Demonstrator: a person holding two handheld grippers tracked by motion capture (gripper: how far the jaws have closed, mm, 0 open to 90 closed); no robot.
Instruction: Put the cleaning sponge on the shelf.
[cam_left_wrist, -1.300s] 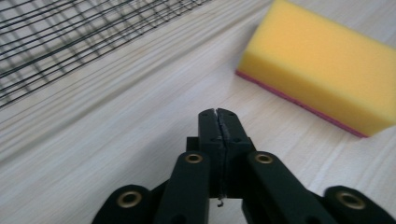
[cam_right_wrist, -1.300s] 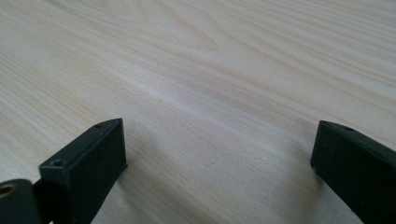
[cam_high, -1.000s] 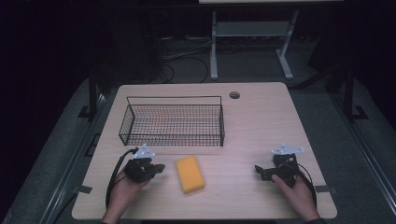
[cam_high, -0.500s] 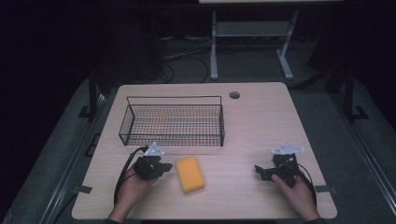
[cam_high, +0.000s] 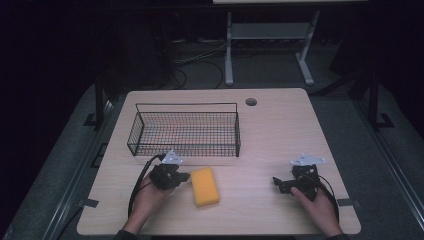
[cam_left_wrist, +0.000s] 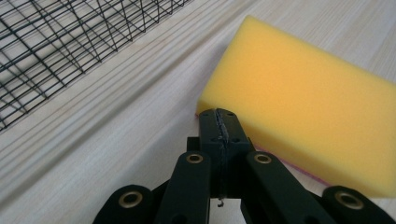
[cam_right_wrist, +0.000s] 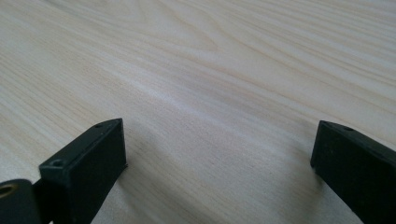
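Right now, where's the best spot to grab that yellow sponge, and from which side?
Probably across the sponge's two long sides near its middle, coming from above. It lies flat on the table and nothing crowds those sides. The left tool, jaws shut, would need to open first.

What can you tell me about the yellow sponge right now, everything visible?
The sponge is a yellow rectangular foam block with a thin pink layer along its underside. It lies flat on the wooden table, just in front of the wire basket and apart from it. The left gripper, jaws shut, has its tip at the sponge's near corner; actual contact is unclear.
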